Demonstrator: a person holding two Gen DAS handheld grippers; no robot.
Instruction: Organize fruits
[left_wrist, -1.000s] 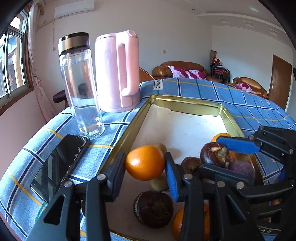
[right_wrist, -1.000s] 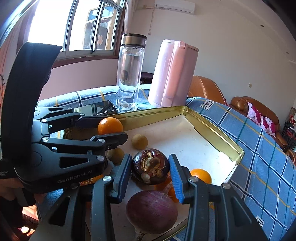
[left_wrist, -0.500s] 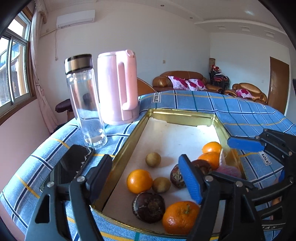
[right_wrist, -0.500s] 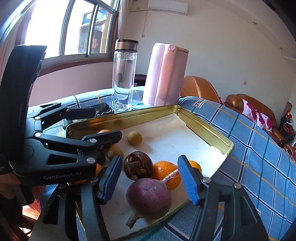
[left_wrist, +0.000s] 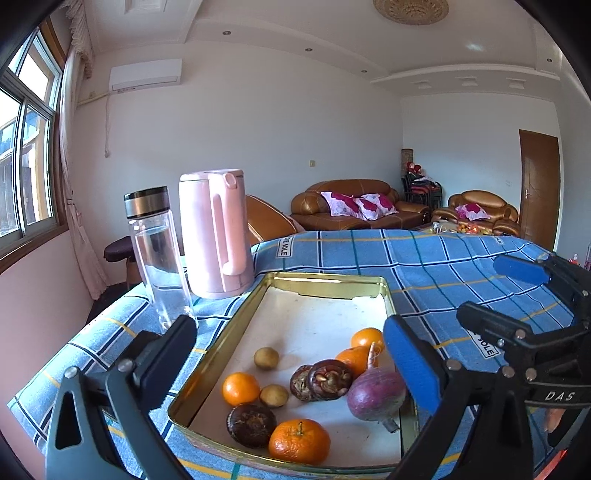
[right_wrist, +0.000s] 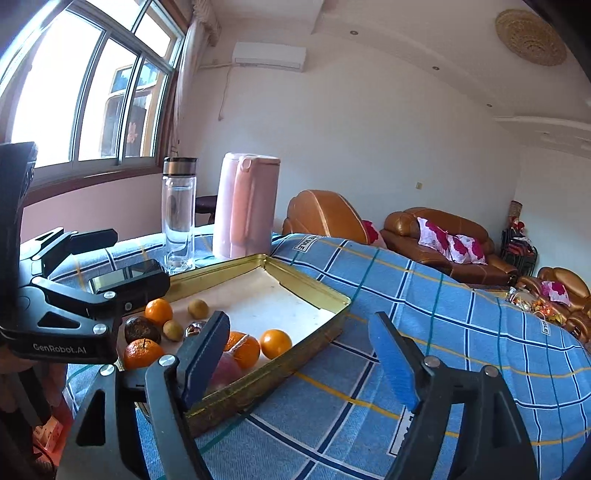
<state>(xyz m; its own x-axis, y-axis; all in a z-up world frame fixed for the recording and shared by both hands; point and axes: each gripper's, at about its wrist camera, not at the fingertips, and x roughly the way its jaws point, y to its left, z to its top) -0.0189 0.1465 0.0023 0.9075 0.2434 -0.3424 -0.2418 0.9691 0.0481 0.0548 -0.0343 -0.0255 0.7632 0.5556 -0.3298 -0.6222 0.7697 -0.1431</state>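
A gold-rimmed tray on the blue checked table holds several oranges, one of them near the front. With them lie dark mangosteens, small brown fruits and a purple round fruit. My left gripper hangs above the tray's near end, its jaws opening wide with nothing held. My right gripper is over the tray's right rim and the cloth, its jaws opening too and holding nothing. An orange lies just beyond its left finger.
A clear water bottle and a pink kettle stand left of the tray's far end. A phone lies beside the tray's left rim. The blue cloth stretches to the right. Brown sofas stand behind the table.
The left gripper let go of an orange and the right let go of a mangosteen; both fruits now lie in the tray. Both grippers drew back and upward while their jaws spread.
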